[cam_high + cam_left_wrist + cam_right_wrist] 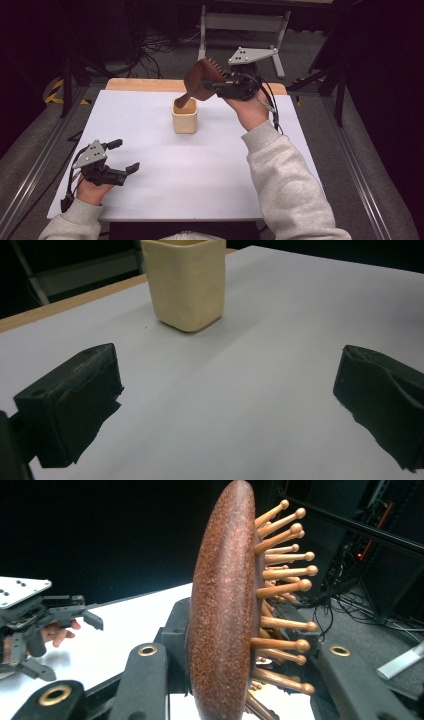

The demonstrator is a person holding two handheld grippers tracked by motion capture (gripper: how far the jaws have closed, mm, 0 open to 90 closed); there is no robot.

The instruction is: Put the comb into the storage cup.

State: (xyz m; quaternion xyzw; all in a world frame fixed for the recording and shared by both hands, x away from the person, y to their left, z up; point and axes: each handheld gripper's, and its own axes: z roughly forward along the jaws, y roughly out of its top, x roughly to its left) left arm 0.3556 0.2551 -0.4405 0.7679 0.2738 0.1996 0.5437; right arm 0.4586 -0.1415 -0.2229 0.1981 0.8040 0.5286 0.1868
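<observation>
Just below and left of the right claw (pixel 220 86), clenched on the hairbrush (pixel 200 82), the cup (pixel 185 116) is entered by the downward-slanting handle, while the released left claw (pixel 125 156) is held well apart.

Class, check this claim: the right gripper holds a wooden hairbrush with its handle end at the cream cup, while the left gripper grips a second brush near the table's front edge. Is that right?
One detail is wrong. The left gripper holds nothing: the left gripper view shows its fingers spread apart with bare table between them. The rest stands: the right gripper holds the hairbrush, handle end at the cream cup.
</observation>
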